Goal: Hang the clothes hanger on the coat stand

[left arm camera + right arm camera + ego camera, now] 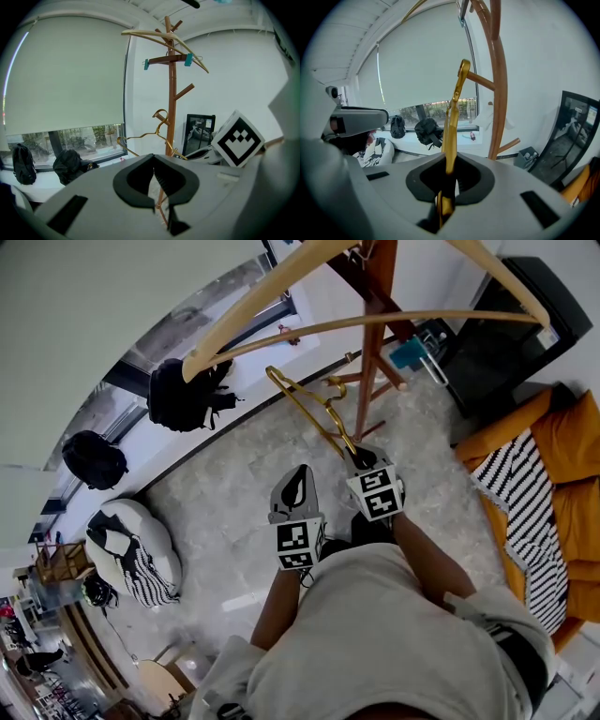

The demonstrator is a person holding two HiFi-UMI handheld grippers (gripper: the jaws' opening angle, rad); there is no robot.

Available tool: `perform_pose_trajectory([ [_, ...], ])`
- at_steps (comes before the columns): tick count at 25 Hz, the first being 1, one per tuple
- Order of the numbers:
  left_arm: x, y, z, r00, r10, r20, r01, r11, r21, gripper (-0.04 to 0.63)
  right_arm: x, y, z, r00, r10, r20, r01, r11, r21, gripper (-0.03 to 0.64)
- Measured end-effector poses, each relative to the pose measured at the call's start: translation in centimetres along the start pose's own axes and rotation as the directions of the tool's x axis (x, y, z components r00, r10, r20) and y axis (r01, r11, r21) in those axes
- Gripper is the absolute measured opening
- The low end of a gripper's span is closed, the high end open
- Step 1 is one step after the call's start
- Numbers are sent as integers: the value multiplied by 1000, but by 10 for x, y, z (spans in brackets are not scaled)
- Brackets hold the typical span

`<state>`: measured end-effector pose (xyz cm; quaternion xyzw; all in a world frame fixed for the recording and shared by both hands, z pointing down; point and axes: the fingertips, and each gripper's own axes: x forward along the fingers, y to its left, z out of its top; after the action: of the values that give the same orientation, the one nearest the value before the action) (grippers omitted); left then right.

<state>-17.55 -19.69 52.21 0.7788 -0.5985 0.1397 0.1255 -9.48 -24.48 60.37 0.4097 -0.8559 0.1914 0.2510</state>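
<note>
A gold metal clothes hanger [305, 404] sticks up and away from my right gripper [361, 460], which is shut on its lower end. In the right gripper view the gold hanger [452, 126] rises from between the jaws of the right gripper [449, 180], its hook close to the left of the wooden coat stand [500, 93]. The coat stand [370, 362] stands just beyond both grippers and carries a wooden hanger [281, 287] at its top. My left gripper [296, 486] hovers beside the right one, shut and empty. From the left gripper [153, 180] the gold hanger [145, 136] shows before the stand [172, 103].
Two black backpacks [183, 395] [94, 458] lie along the window ledge at the left. A black-and-white beanbag [131, 554] sits on the stone floor. An orange sofa with a striped cloth [553, 493] is at the right, and a black cabinet [506, 334] stands behind the stand.
</note>
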Motion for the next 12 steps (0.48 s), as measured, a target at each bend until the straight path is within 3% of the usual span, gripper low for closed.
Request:
perform_pose_trajectory([
  [12, 2, 1, 3, 1000, 18, 7, -18, 1000, 1, 11, 5, 1, -1, 1000, 29, -13, -29, 1000, 9, 17],
])
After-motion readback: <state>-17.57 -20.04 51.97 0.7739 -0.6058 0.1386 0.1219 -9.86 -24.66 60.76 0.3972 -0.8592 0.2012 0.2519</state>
